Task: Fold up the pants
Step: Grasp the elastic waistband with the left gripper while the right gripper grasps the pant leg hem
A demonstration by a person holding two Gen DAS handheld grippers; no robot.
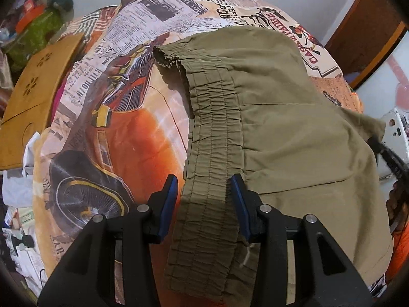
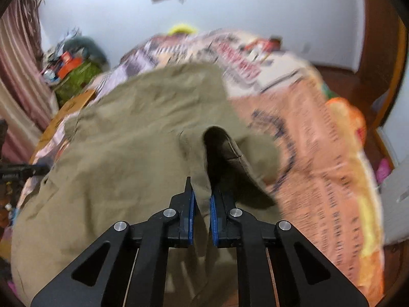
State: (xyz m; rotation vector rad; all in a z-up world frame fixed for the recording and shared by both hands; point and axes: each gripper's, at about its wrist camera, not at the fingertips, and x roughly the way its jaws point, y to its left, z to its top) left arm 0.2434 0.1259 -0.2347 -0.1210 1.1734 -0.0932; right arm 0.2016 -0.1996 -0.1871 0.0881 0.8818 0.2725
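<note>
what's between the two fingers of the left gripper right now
The olive pants' gathered elastic waistband runs between the left gripper's blue pads; the jaws stand wide, not pinching. The left wrist view shows this.

"TO SERVE YOU" printed on bedspread, other print unreadable

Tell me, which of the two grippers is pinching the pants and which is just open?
The right gripper is pinching: its blue pads squeeze a fold of the olive pants. The left gripper is open, its jaws wide apart either side of the elastic waistband.
</note>
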